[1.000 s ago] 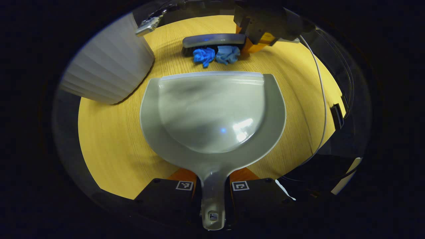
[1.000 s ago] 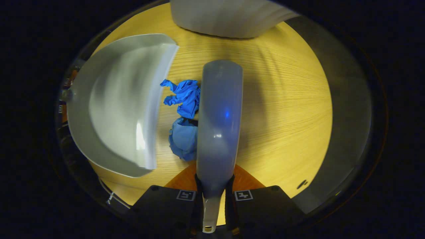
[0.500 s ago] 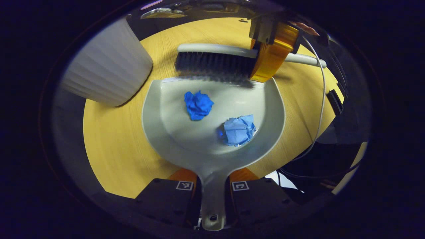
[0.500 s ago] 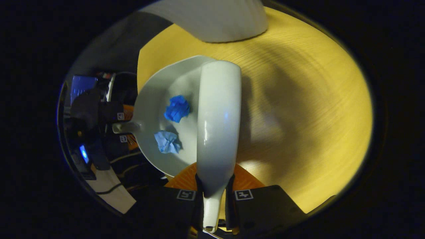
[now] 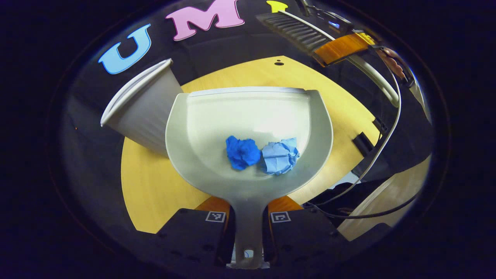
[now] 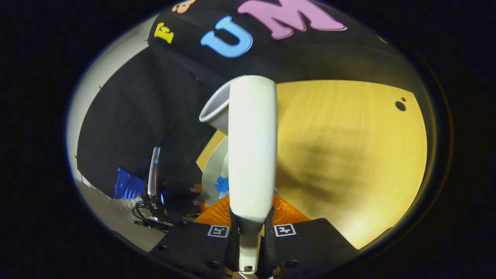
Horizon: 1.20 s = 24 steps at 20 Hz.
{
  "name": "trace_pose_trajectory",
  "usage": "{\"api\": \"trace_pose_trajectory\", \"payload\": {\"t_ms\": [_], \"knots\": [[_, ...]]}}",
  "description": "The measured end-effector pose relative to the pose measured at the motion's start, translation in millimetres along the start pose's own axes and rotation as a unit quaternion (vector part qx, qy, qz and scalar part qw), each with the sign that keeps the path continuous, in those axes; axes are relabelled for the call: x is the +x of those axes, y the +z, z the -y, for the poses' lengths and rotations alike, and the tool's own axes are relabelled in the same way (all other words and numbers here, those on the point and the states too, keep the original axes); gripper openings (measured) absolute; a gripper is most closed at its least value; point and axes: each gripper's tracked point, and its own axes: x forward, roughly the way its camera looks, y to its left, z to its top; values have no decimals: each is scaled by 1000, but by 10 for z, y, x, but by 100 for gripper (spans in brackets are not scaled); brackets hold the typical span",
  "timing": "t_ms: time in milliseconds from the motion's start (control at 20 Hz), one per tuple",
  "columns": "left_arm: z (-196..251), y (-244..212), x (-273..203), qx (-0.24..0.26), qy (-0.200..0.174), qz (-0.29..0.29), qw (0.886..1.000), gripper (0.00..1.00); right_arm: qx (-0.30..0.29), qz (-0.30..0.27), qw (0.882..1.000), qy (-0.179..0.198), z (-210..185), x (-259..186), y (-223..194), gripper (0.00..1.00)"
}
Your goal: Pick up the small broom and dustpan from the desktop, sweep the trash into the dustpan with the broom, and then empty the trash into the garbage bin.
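Observation:
In the left gripper view my left gripper (image 5: pixel 248 232) is shut on the handle of the grey dustpan (image 5: pixel 201 116), held tipped back above the table. Two crumpled blue paper balls (image 5: pixel 242 152) (image 5: pixel 279 155) lie side by side near the pan's back. The white ribbed garbage bin (image 5: pixel 143 112) stands just left of the pan. In the right gripper view my right gripper (image 6: pixel 250 240) is shut on the handle of the small broom (image 6: pixel 252 143), whose white back rises in front of the camera. The broom's bristles (image 5: pixel 298 31) hang high at the top right of the left gripper view.
The yellow wooden tabletop (image 6: pixel 348 155) spreads to the right of the broom, with small holes (image 6: pixel 401 104) near its far edge. A white cable (image 5: pixel 391 128) trails down at the right. Black equipment and wires (image 6: pixel 155 201) lie off the table's left side.
The dustpan has tilted back and risen, and the two paper balls slid together toward its back. The broom has lifted off the pan's lip, up and away.

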Motion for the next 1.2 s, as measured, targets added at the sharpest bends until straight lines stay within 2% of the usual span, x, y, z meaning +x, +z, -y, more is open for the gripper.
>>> {"api": "trace_pose_trajectory", "payload": {"t_ms": [150,250,350,450,550,700,750,1000,1100,1150,1200], "knots": [[-227,320,-91,9,31,51,998,25,47,78,996,-5,213,-102,-314,27],[-502,533,-211,16,57,76,995,26,59,98,993,-20,434,-46,-617,27],[-925,657,-336,53,118,74,989,25,47,102,992,-56,651,-7,-959,27],[-1527,819,-562,89,189,61,976,26,36,95,992,-70,795,-57,-1305,27],[-2010,986,-671,119,242,41,962,25,40,88,993,-66,768,-99,-1276,27],[-2593,1148,-787,180,311,-8,933,25,47,79,994,-64,797,-43,-1352,27],[-2695,1074,-854,199,330,-27,922,25,48,76,994,-64,809,-31,-1366,27],[-3117,1056,-823,290,376,-108,873,25,46,67,995,-59,818,6,-1368,27],[-3233,1017,-816,331,395,-141,846,25,50,65,995,-60,847,3,-1388,27],[-3298,1039,-818,355,407,-154,828,26,53,64,995,-62,867,13,-1399,27],[-3331,1075,-866,385,423,-165,803,25,54,62,994,-66,891,17,-1418,27]]}}
